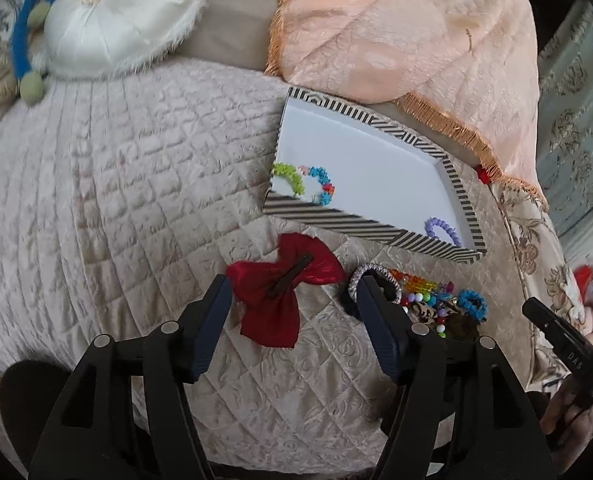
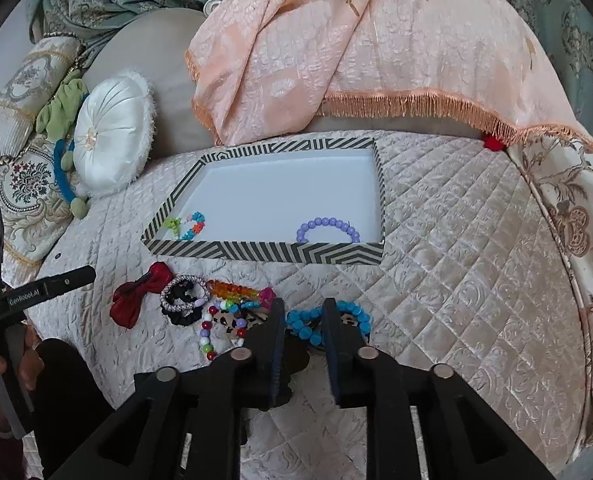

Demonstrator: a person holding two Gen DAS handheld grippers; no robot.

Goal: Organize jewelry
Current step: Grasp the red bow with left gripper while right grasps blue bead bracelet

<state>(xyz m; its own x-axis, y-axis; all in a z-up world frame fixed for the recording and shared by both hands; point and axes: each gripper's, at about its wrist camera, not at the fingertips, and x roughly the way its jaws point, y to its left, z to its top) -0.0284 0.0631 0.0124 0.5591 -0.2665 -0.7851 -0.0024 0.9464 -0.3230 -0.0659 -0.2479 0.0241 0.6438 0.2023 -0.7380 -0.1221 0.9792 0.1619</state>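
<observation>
Sorting step, mid-pile: left gripper spread wide, bracketing red bow clip lower centre; right gripper narrowly parted astride turquoise bead bracelet, unclamped; next, pinch, lift toward striped tray mid-frame.

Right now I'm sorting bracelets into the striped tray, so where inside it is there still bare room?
The tray is mostly bare: its whole far half and the middle between the multicolour bracelet in the near-left corner and the purple bead bracelet near-right. It is crowded in front, around the jewelry pile.
</observation>
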